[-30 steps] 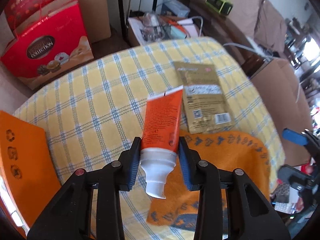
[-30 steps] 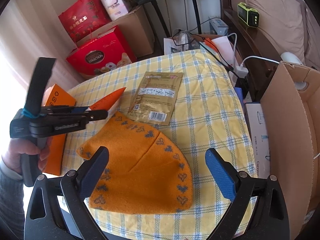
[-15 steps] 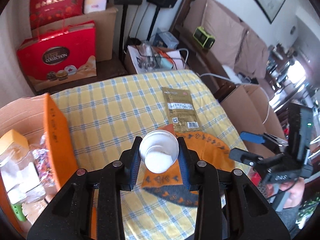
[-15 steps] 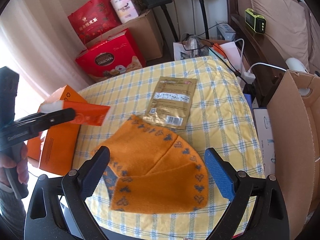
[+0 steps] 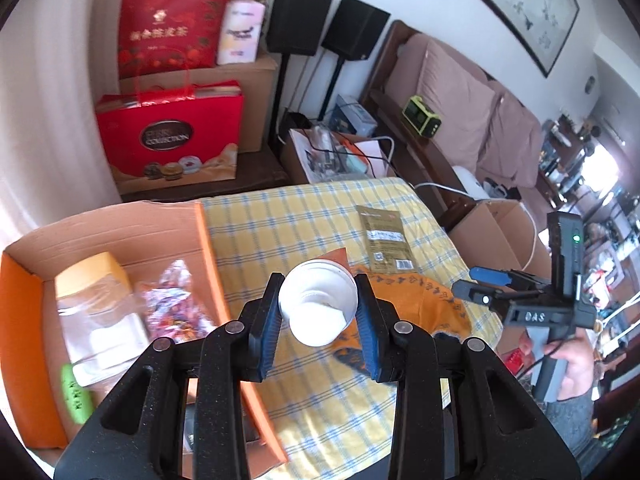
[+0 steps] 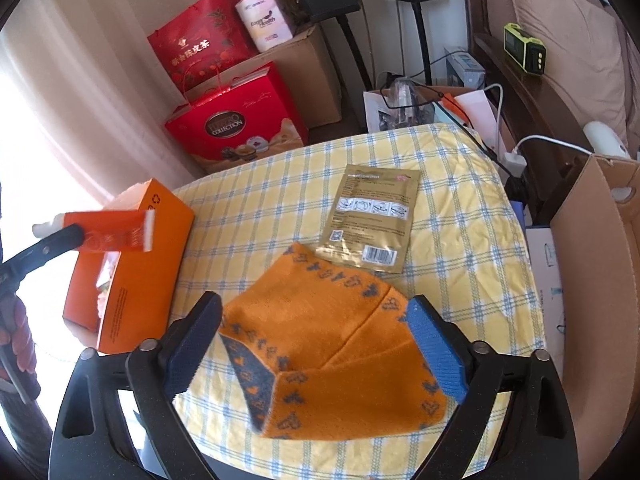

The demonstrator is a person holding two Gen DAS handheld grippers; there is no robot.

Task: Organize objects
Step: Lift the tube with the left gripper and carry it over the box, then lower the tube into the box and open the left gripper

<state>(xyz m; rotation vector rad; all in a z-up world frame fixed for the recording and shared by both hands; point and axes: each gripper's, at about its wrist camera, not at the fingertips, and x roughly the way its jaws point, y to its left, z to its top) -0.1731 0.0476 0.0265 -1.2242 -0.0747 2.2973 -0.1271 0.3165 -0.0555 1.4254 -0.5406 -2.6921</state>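
Observation:
My left gripper [image 5: 318,300] is shut on an orange tube, its white cap [image 5: 318,304] turned toward the camera. In the right wrist view the tube [image 6: 116,236] hangs in the air at the upper edge of the open orange box [image 6: 148,264]. The box [image 5: 204,248] stands at the table's left and holds a yellow-lidded jar [image 5: 92,280] and a bag of sweets [image 5: 172,304]. My right gripper [image 6: 312,320] stands open just above the orange knit hat [image 6: 332,360], holding nothing. A gold sachet [image 6: 372,220] lies flat beyond the hat.
The table wears a yellow checked cloth [image 6: 460,208]. An open cardboard box [image 6: 600,260] stands off its right side. Red gift boxes [image 5: 172,136], speakers on stands [image 5: 300,16] and a sofa [image 5: 460,92] fill the far side. A hand [image 5: 572,364] holds the right gripper.
My left gripper has risen and swung left with the tube, from over the hat to beside the orange box, whose inside now shows. The right gripper stays open over the hat.

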